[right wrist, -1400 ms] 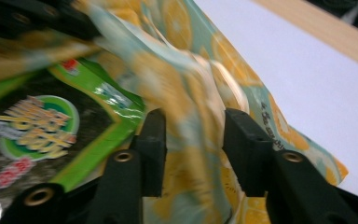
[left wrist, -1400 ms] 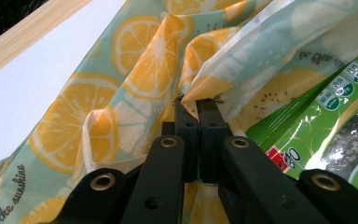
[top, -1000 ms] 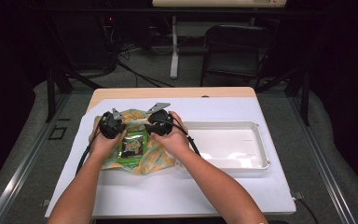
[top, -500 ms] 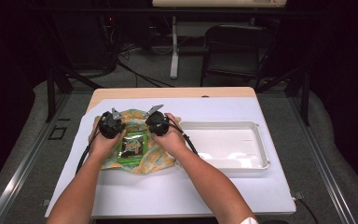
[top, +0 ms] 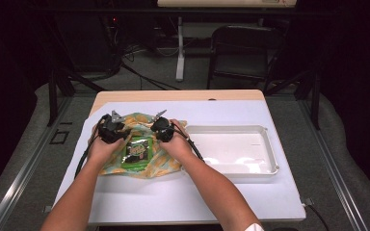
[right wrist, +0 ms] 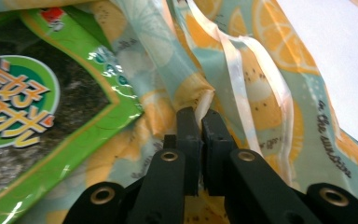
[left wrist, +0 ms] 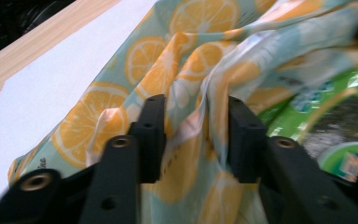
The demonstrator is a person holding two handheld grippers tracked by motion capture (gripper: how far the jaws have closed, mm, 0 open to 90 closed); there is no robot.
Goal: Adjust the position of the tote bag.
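While pinching a thin fold of the lemon-print bag [right wrist: 200,93] on the bench [top: 173,192], right tool [right wrist: 200,114] risks slipping. Left tool [left wrist: 196,135], spread around cloth after just opening, grips nothing; may spill the green packet [top: 136,151].

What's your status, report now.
Left gripper just opened, fruit-print bag fabric loose between jaws. Right gripper shut on bag edge. Green snack packet on the bag. Nothing blocking.
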